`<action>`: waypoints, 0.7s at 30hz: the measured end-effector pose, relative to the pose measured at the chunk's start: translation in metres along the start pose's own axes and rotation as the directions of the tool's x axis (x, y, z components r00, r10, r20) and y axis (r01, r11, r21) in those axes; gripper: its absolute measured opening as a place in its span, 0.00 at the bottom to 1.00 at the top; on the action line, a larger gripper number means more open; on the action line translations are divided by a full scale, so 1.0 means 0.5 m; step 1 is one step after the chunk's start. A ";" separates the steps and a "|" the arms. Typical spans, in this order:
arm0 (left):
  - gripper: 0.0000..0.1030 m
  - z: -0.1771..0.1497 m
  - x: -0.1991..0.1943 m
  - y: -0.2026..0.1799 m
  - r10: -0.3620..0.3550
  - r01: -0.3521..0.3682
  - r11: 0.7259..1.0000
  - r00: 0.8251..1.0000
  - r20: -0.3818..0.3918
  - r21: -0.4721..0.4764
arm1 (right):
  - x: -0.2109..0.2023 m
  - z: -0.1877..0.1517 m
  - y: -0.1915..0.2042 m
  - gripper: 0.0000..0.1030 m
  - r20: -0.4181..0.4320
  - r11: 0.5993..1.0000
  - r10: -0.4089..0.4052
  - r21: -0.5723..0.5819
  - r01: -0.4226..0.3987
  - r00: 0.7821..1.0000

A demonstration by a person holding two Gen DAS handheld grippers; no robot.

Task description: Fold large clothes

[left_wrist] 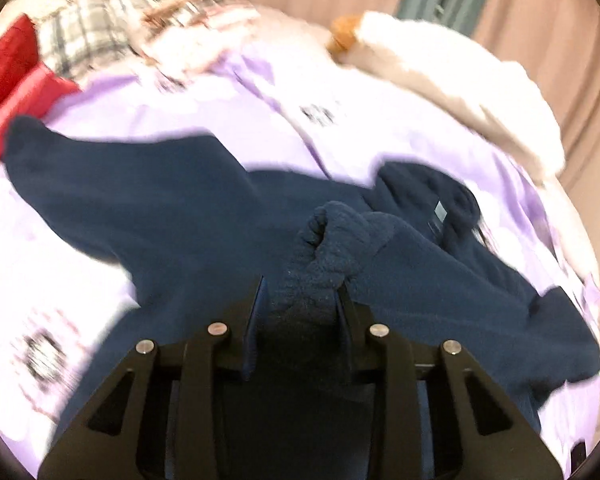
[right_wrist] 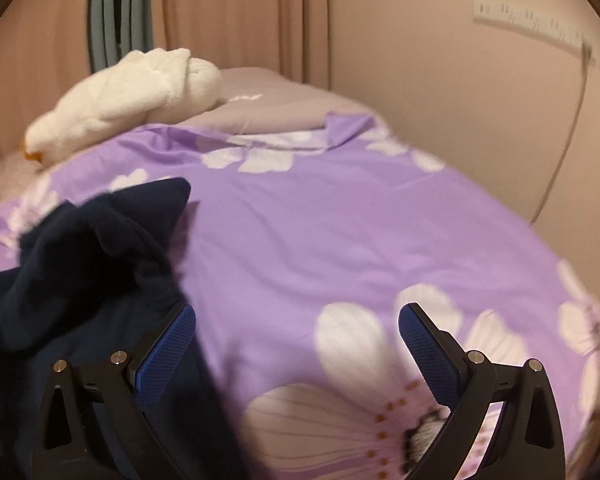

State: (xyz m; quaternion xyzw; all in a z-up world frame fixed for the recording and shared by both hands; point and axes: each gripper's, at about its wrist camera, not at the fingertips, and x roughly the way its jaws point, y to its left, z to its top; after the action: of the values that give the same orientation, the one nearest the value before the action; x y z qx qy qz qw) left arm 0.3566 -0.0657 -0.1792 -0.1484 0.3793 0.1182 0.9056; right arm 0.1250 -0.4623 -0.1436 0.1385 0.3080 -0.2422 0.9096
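A large navy sweater (left_wrist: 148, 200) lies spread over the purple flowered bedcover (left_wrist: 204, 120). My left gripper (left_wrist: 300, 284) is shut on a bunched ribbed piece of that sweater (left_wrist: 332, 236), which sticks up between the blue pads. In the right wrist view the crumpled navy sweater (right_wrist: 84, 256) fills the lower left. My right gripper (right_wrist: 296, 320) is open just above the bedcover (right_wrist: 340, 224), its left finger (right_wrist: 168, 344) by the sweater's edge and nothing between the pads.
A white plush toy (right_wrist: 128, 96) lies at the head of the bed by a grey pillow (right_wrist: 268, 104). Plaid and red clothes (left_wrist: 80, 36) are piled at the far left. Curtains and a wall with a cable (right_wrist: 572, 128) border the bed.
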 end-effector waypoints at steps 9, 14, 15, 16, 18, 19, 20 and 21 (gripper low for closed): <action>0.38 0.041 0.075 0.094 0.112 -0.111 0.994 0.993 -0.048 0.013 | 0.029 -0.010 0.016 0.98 -0.078 0.999 0.046 0.026 -0.044 0.996; 0.52 0.029 0.020 0.137 0.036 -0.036 0.999 0.999 -0.008 -0.024 | 0.031 -0.012 0.022 0.98 -0.068 1.000 0.009 -0.002 -0.009 0.998; 0.52 0.031 0.004 0.140 0.033 -0.033 0.999 0.999 0.002 -0.009 | 0.032 -0.012 0.022 0.98 -0.072 1.000 0.011 -0.001 -0.011 0.997; 0.52 0.030 -0.007 0.136 0.035 -0.035 0.999 0.999 0.009 -0.002 | 0.032 -0.013 0.020 0.98 -0.074 1.000 0.021 0.007 -0.021 0.997; 0.53 0.028 -0.040 0.144 0.029 -0.029 1.000 0.999 0.023 -0.007 | 0.031 -0.013 0.018 0.98 -0.077 0.999 0.035 0.017 -0.033 0.996; 0.55 0.027 -0.053 0.151 0.009 -0.008 1.000 1.000 0.027 -0.016 | 0.026 -0.012 0.018 0.98 -0.069 0.999 0.043 0.019 -0.041 0.997; 0.57 0.025 -0.064 0.160 -0.018 0.019 1.000 0.999 0.031 -0.022 | 0.018 -0.011 0.019 0.98 -0.057 0.999 0.049 0.016 -0.048 0.997; 0.57 0.027 -0.069 0.167 -0.040 0.041 0.999 0.999 0.035 -0.024 | 0.011 -0.011 0.021 0.98 -0.043 0.998 0.055 0.012 -0.054 0.998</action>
State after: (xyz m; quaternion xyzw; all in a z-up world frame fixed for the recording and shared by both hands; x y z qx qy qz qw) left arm 0.3147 0.0134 -0.1603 -0.1653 0.3590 0.1071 0.9123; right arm 0.1317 -0.4533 -0.1502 0.1568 0.3226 -0.2158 0.9082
